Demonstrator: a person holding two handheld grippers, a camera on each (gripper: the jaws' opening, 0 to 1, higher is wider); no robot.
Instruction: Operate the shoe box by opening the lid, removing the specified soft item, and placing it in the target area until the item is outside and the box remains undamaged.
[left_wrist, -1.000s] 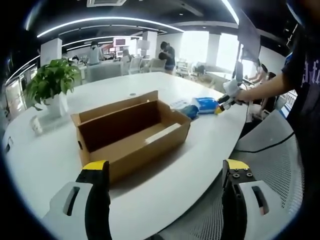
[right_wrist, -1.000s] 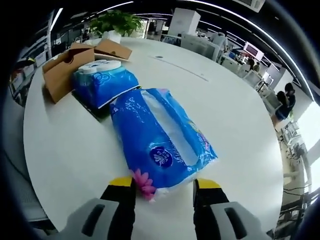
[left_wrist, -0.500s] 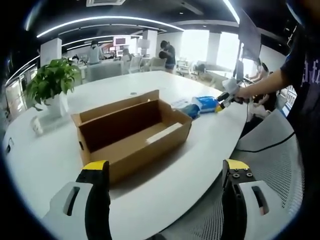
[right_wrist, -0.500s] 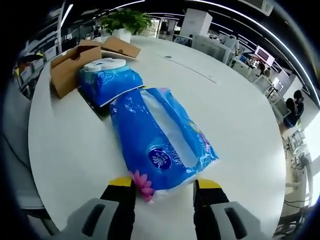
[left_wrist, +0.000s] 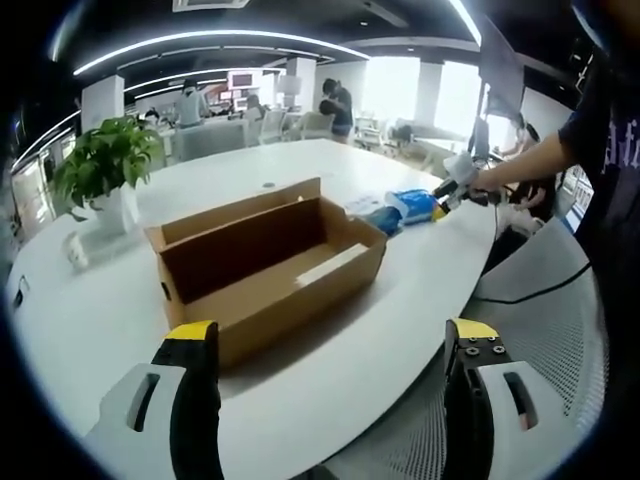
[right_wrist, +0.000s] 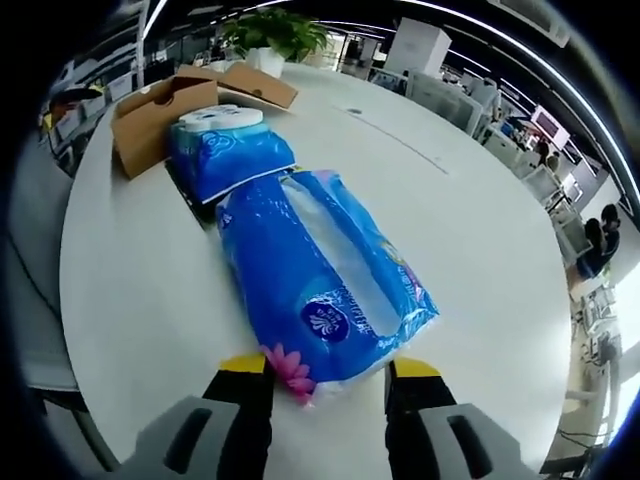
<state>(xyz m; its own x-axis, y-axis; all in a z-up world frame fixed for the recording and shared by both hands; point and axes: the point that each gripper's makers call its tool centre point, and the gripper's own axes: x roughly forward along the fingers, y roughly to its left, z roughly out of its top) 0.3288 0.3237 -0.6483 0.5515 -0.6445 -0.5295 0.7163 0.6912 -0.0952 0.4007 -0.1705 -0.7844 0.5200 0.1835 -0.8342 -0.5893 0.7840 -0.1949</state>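
Right gripper view: right hand-held gripper (right_wrist: 318, 372) is sitting at bottom centre, jaws partly open, straddling the near end of the blue tissue pack (right_wrist: 322, 282). The pack's corner is lying between the yellow tips; I cannot tell if the pads are actually pressing it or just flanking it. The pack is lying flat on the white counter (right_wrist: 470, 230), running from frame centre toward the upper left, where its far end is touching or just beside a second blue pack with a toilet roll (right_wrist: 230, 150). The shoe box (right_wrist: 160, 105) is sitting beyond that in the upper left, flaps open, with a potted plant (right_wrist: 272, 32) behind it.

Left gripper view: left hand-held gripper (left_wrist: 332, 380) is hovering at the bottom, jaws wide open, holding nothing. The box (left_wrist: 268, 265) is sitting centre frame, lid folded back, the interior looking empty apart from a pale strip on the floor. The blue packs (left_wrist: 405, 208) are lying at right of centre, with the right hand-held gripper (left_wrist: 447, 195) at them and the person's arm (left_wrist: 530, 170) reaching in from the right.

Judgement: the soft item is already outside the box, so the step in hand looks like placing or releasing. To do it well: keep the pack flat on the counter, open the jaws fully before backing off so the wrapper is not snagging, pull straight back along the pack's long axis, and avoid shoving it into the neighbouring pack or the box. Left hand-held gripper should stay off the cardboard.
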